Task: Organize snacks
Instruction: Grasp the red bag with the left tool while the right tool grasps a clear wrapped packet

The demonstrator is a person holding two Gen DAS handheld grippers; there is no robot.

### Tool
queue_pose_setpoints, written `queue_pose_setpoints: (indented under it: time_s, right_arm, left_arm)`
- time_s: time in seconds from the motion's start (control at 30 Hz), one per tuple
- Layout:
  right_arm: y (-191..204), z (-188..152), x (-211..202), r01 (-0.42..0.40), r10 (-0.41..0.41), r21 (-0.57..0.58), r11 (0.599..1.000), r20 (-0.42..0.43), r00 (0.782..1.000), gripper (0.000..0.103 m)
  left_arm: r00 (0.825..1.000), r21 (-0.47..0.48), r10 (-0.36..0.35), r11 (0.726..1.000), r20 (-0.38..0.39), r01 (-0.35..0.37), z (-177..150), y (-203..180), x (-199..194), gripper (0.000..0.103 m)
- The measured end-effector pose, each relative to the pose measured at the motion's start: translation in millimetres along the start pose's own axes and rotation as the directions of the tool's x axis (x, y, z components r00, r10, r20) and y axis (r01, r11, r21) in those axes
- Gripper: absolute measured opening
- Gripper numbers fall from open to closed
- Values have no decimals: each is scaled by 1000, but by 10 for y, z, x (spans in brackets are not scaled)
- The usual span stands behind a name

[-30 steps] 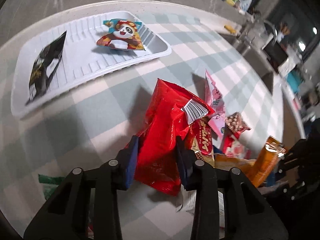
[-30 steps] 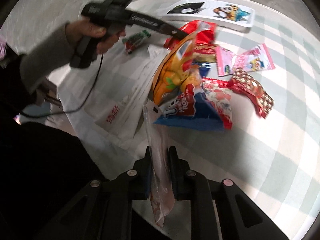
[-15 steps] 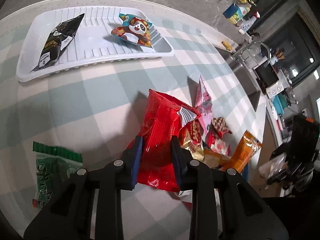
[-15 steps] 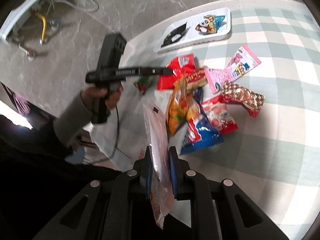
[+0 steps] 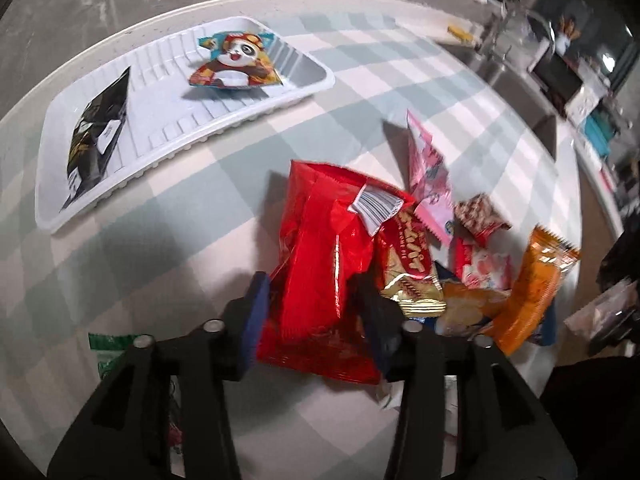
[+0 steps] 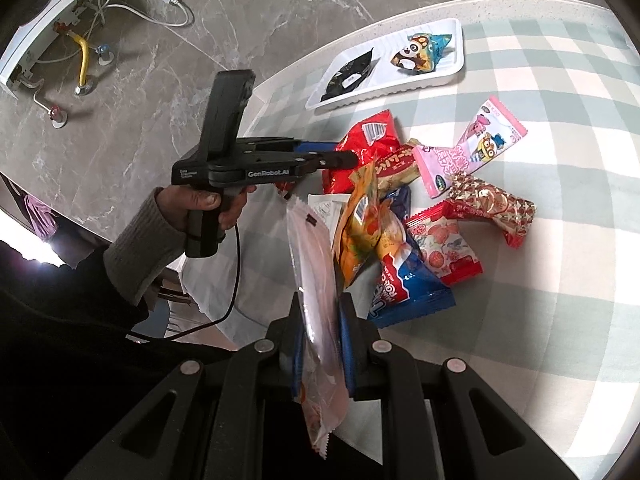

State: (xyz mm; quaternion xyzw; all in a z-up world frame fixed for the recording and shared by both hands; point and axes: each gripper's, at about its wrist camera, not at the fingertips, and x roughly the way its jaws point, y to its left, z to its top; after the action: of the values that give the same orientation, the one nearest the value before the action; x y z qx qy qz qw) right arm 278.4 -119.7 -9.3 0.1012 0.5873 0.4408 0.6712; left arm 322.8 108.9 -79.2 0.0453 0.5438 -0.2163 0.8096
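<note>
My left gripper [image 5: 310,308] is shut on a red snack bag [image 5: 326,264] at the near edge of the snack pile; the bag also shows in the right wrist view [image 6: 368,148]. My right gripper [image 6: 322,334] is shut on a pale clear snack packet [image 6: 316,292], held above the table's near edge. A white tray [image 5: 168,136] at the far left holds a black packet [image 5: 98,140] and a panda packet [image 5: 234,62]. In the right wrist view the tray [image 6: 452,76] lies beyond the pile.
The pile holds a pink packet [image 5: 428,176], an orange packet [image 5: 532,292], a gold-red packet [image 5: 412,268], a blue bag [image 6: 404,284] and a red patterned bar [image 6: 488,204]. A green packet [image 5: 110,354] lies near left. The checked tablecloth [image 6: 560,280] covers the round table.
The left gripper has drawn back and tilted with the red bag still in it. The right gripper has risen further from the pile, still holding the pale packet.
</note>
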Motion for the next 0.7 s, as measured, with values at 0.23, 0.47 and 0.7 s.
queue_pose_setpoints:
  time_s: [0.23, 0.47, 0.7]
  right_arm:
    - [-72, -39, -29, 12, -12, 19, 1000, 17, 1000, 17]
    - [-118, -44, -27, 22, -23, 39, 999, 22, 999, 17]
    - [-184, -29, -64, 11, -14, 74, 997, 39, 999, 17]
  left_arm:
    - [998, 69, 54, 996, -13, -53, 117, -126, 105, 51]
    - [996, 123, 86, 989, -11, -84, 221, -222, 272, 54]
    - [999, 31, -48, 998, 22, 47, 286, -120, 246, 34]
